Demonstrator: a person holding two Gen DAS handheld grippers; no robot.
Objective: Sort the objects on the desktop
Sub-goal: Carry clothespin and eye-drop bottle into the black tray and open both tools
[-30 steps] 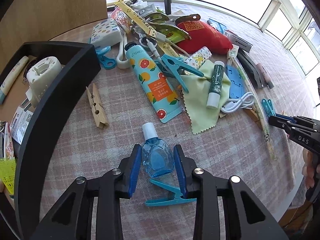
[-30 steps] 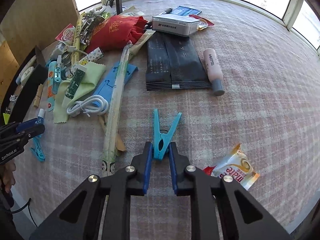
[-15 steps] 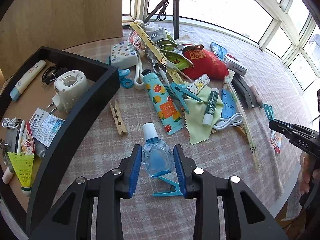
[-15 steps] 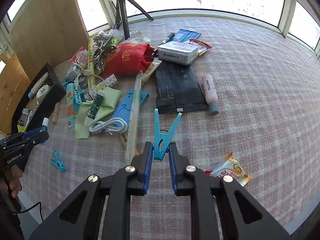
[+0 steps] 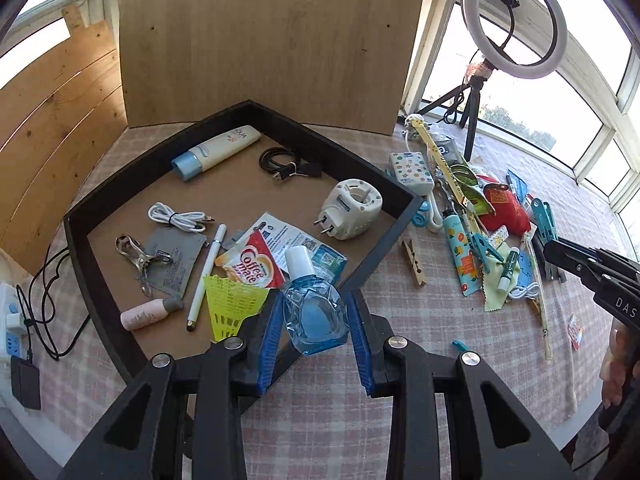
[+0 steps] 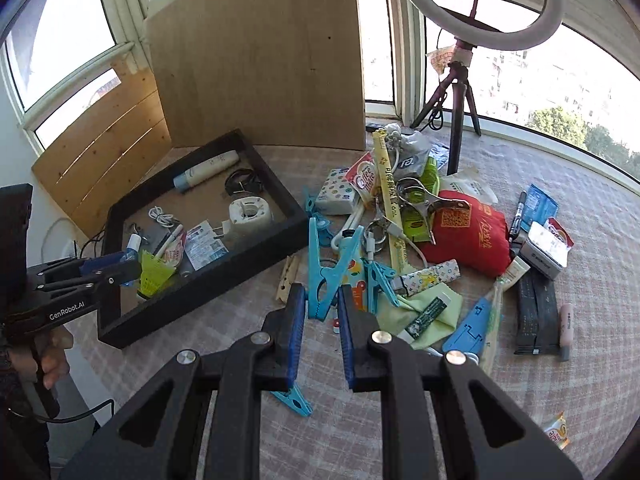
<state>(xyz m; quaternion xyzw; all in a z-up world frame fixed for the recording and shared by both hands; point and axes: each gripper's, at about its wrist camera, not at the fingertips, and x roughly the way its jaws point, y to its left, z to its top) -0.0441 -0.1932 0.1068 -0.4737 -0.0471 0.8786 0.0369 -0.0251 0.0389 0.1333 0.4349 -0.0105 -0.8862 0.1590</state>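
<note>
My left tongs (image 5: pixel 315 322) grip a blue liquid bottle with a white cap (image 5: pixel 314 312), held above the near rim of the black tray (image 5: pixel 400 222), over the yellow shuttlecock (image 5: pixel 230 300) and Coffee mate sachet (image 5: pixel 250 266). My right tongs (image 6: pixel 320 320) clamp a blue plastic clothespin (image 6: pixel 326 276) above the checked bench (image 6: pixel 520 400); it seems clear of the clutter, though I can't be sure.
</note>
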